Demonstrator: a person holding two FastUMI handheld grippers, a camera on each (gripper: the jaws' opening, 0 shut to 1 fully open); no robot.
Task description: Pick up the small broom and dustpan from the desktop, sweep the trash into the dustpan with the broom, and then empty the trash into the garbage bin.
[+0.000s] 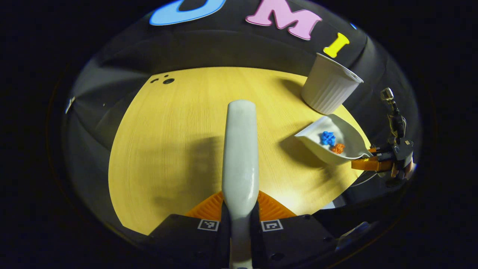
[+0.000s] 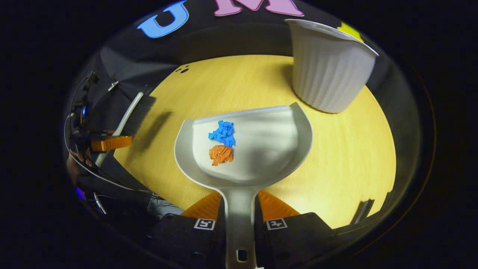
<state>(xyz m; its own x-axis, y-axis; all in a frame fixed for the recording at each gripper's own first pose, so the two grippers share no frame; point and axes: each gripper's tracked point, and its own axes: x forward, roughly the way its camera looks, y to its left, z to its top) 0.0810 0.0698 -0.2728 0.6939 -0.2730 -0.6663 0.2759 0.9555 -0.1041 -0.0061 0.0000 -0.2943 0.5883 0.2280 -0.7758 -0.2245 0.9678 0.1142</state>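
Already the sweeping looks finished: both scraps, a blue wad (image 2: 223, 133) and an orange wad (image 2: 220, 154), lie touching in the pan of the dustpan (image 2: 261, 149), and I see no other trash on the desk (image 2: 354, 157). What remains, by my judgement, is tipping the load into the garbage bin (image 2: 328, 67), which stands upright at about one o'clock from the pan, just beyond its front lip.

The right gripper (image 2: 241, 209) has its fingers pinching the dustpan's handle from both sides, the pan held level above the desk. The left gripper (image 1: 240, 209) pinches the broom's handle (image 1: 241, 149), which points away toward twelve o'clock.

The dustpan is pale, glossy plastic with a raised rim and a hang-hole in the handle. In the left gripper view it sits at three o'clock, just below the ribbed white bin.
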